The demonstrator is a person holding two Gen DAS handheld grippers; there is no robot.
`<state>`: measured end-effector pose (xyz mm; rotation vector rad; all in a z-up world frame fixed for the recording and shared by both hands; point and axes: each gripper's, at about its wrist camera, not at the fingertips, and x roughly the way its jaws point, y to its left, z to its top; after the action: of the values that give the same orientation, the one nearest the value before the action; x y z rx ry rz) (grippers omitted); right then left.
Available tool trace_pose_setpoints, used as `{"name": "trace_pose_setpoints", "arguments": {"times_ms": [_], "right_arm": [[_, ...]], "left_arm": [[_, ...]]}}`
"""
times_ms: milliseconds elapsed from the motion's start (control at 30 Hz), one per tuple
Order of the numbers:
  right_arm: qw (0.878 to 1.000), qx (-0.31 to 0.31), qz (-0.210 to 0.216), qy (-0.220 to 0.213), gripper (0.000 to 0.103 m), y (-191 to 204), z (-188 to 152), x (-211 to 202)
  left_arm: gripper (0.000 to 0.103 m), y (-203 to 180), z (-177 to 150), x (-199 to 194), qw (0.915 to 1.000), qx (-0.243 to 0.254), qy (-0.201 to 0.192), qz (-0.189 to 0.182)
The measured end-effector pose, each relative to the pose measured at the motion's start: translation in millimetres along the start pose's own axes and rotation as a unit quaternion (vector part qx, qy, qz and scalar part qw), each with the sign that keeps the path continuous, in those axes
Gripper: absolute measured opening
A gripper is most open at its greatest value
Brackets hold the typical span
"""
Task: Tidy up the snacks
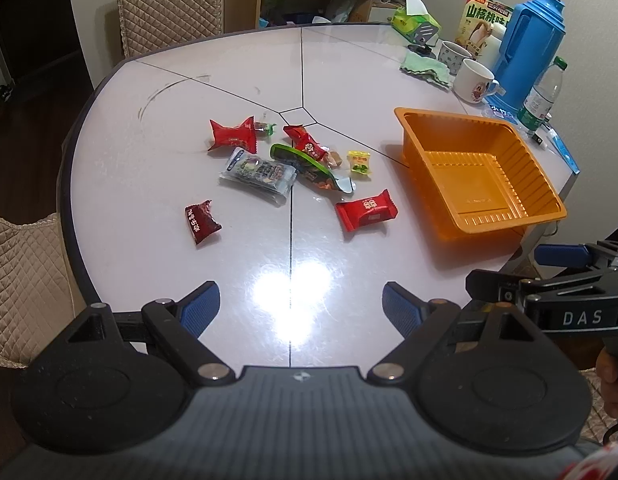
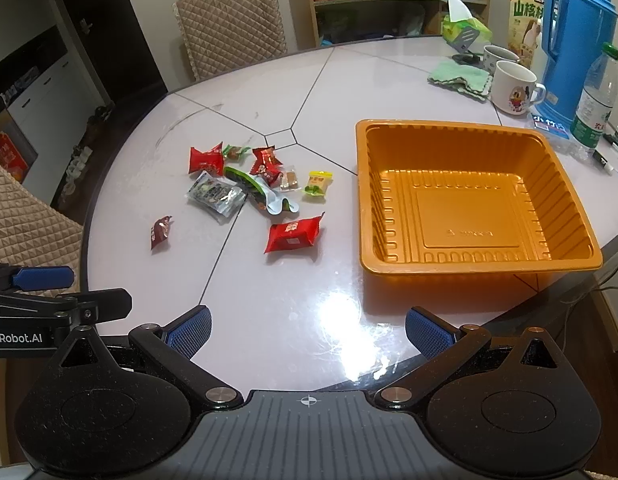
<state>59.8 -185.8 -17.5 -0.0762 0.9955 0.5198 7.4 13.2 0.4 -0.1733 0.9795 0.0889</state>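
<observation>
Several wrapped snacks lie loose mid-table: a red packet (image 1: 366,209) (image 2: 294,234) nearest, a dark red one (image 1: 202,221) (image 2: 160,231) apart at left, a grey pouch (image 1: 258,174) (image 2: 217,196), a yellow candy (image 1: 359,162) (image 2: 317,186), and more red packets (image 1: 233,134) (image 2: 206,159) behind. An empty orange tray (image 1: 485,178) (image 2: 469,200) stands to their right. My left gripper (image 1: 301,312) is open and empty over the near table edge. My right gripper (image 2: 308,333) is open and empty, near the tray's front corner. Each gripper shows in the other's view (image 1: 549,276) (image 2: 49,288).
At the back right stand a blue thermos (image 1: 529,44) (image 2: 577,40), two mugs (image 1: 475,80) (image 2: 513,86), a water bottle (image 1: 543,96) (image 2: 597,100), a green cloth (image 1: 427,68) (image 2: 461,76) and a tissue pack (image 1: 415,20). Quilted chairs (image 1: 169,4) (image 2: 229,24) surround the table.
</observation>
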Motion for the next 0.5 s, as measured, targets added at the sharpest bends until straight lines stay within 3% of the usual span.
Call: {"name": "trace_pose_setpoints", "arguments": {"times_ms": [500], "right_arm": [[1.0,0.001,0.012,-0.007,0.103,-0.1,8.7,10.3]], "left_arm": [[0.087,10.0,4.3,7.2,0.9999,-0.011,0.001,0.005]]}}
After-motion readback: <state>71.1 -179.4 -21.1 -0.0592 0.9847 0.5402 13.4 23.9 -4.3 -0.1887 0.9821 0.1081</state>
